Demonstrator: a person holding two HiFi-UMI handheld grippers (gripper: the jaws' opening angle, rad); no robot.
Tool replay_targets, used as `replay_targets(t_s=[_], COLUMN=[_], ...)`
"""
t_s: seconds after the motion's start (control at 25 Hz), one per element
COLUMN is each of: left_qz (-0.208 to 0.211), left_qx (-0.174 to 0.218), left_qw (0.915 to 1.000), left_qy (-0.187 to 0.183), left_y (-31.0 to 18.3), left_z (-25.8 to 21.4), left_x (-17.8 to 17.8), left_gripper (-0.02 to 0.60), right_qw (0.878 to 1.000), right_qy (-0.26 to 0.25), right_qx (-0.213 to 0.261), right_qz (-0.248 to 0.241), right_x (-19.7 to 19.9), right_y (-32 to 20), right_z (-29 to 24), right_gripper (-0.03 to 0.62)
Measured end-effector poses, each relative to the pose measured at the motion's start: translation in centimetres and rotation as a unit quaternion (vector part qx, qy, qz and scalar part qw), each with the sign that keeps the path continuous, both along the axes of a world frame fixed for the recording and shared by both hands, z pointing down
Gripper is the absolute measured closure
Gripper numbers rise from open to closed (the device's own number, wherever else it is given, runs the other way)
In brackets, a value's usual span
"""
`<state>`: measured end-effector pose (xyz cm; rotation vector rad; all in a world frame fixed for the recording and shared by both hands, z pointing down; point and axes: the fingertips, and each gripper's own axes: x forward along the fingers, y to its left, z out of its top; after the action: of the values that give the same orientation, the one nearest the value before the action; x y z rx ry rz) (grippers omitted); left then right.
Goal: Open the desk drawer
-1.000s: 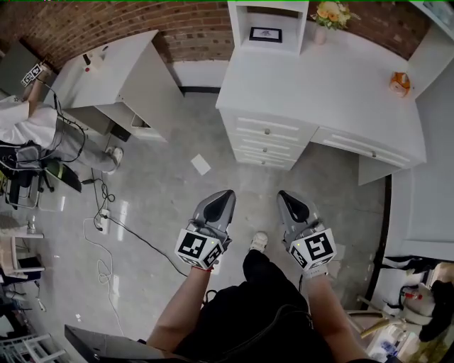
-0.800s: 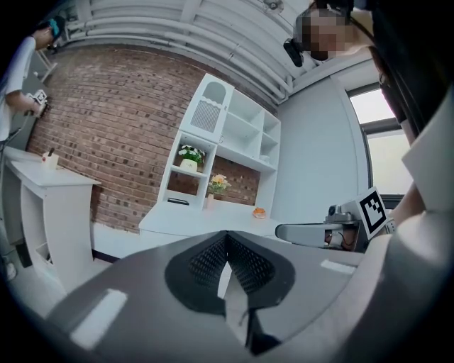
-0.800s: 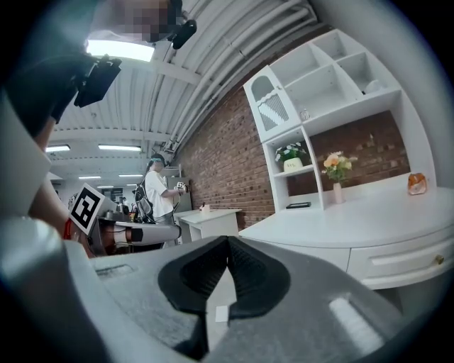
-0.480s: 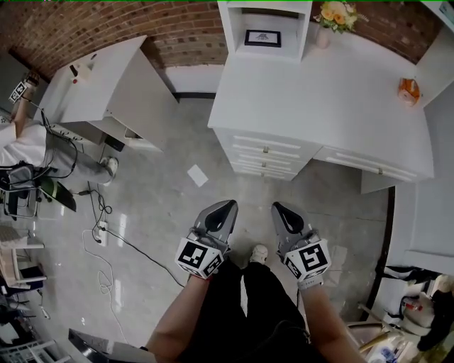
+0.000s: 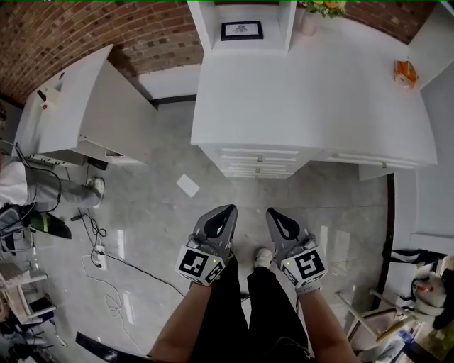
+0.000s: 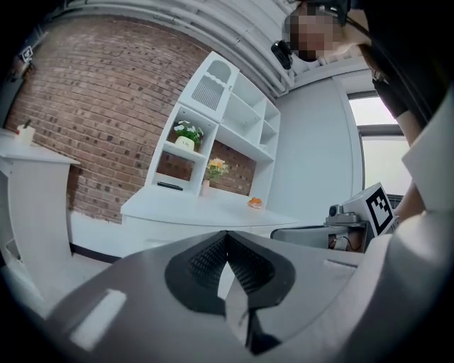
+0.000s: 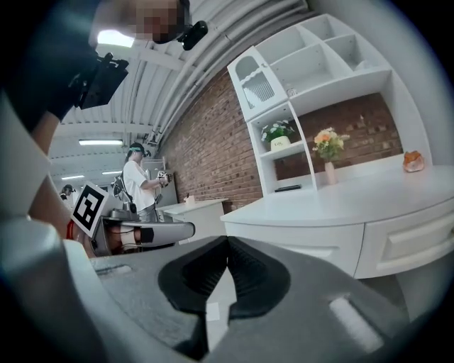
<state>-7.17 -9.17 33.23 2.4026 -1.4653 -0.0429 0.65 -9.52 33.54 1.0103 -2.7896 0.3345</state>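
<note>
A white desk [image 5: 312,92] stands ahead with a stack of closed drawers [image 5: 259,163] on its front, each with a small knob, and a wider drawer [image 5: 372,162] to the right. My left gripper [image 5: 229,210] and right gripper [image 5: 269,213] hover side by side above the floor, short of the desk, both shut with nothing held. The left gripper view shows the desk [image 6: 206,207] beyond the closed tips [image 6: 227,234]. The right gripper view shows the closed tips [image 7: 228,239] with a drawer front [image 7: 408,241] to their right.
A second white desk [image 5: 85,106] stands at the left against the brick wall [image 5: 92,32]. A paper scrap [image 5: 188,186] and cables [image 5: 106,248] lie on the grey floor. On the desk sit a framed picture [image 5: 242,30], a vase of flowers [image 5: 312,14] and an orange object [image 5: 404,71].
The view has moved forward toward the desk. Both grippers stay shut and have drawn slightly closer together.
</note>
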Motion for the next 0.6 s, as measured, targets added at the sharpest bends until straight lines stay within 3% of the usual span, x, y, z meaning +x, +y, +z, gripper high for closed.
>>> replay_targets(t_s=[0.6], left_qz=[0.072], left_qx=[0.002], left_qw=[0.9974], left_qy=[0.004], left_y=[-5.3], left_z=[7.7], left_x=[0.6], left_gripper=[0.578], right_qw=[0.998], right_qy=[0.008], right_qx=[-0.005], right_qz=[0.058], right_x=[-1.2], right_y=[-4.5], right_z=[6.9], right_gripper=[0.592])
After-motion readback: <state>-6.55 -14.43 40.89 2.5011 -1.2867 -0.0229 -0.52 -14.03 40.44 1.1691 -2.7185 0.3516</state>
